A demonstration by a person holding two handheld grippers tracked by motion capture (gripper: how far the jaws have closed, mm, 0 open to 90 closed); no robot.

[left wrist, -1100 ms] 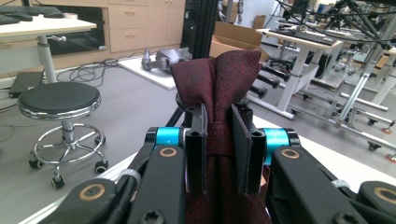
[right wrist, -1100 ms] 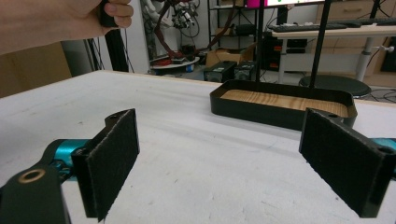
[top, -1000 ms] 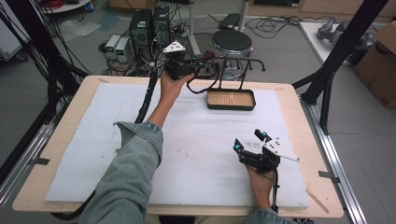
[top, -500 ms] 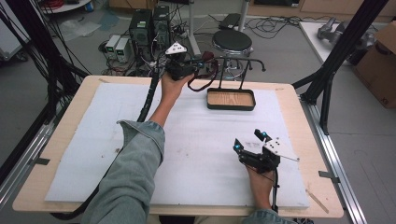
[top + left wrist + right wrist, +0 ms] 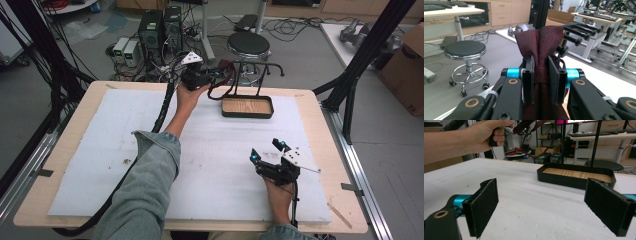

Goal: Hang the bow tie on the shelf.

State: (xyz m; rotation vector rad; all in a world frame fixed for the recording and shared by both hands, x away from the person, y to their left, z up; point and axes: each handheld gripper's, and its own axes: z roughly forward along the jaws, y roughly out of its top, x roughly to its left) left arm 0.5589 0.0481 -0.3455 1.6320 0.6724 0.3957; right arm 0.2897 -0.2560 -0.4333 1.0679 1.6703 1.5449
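My left gripper (image 5: 219, 76) is at the far middle of the table, shut on a dark red necktie (image 5: 539, 40) that stands up between its pads (image 5: 528, 72). Just beyond the tie are the black pegs of a rack (image 5: 579, 32). That rack (image 5: 258, 70) rises from a black tray with a wooden floor (image 5: 248, 115). In the right gripper view the tie (image 5: 529, 125) hangs from the raised hand (image 5: 487, 133), left of the tray (image 5: 564, 180). My right gripper (image 5: 265, 150) rests open on the white mat near the front right, nothing between its pads (image 5: 484, 205).
A white foam mat (image 5: 95, 145) covers the wooden table. A black round stool (image 5: 248, 45) and computer boxes (image 5: 160, 27) stand on the floor behind it. Black frame posts (image 5: 367, 55) flank the table, and a cardboard box (image 5: 407, 65) is at the right.
My left hand has come down a little with the tie, nearer the rack. The right gripper has stayed where it was.
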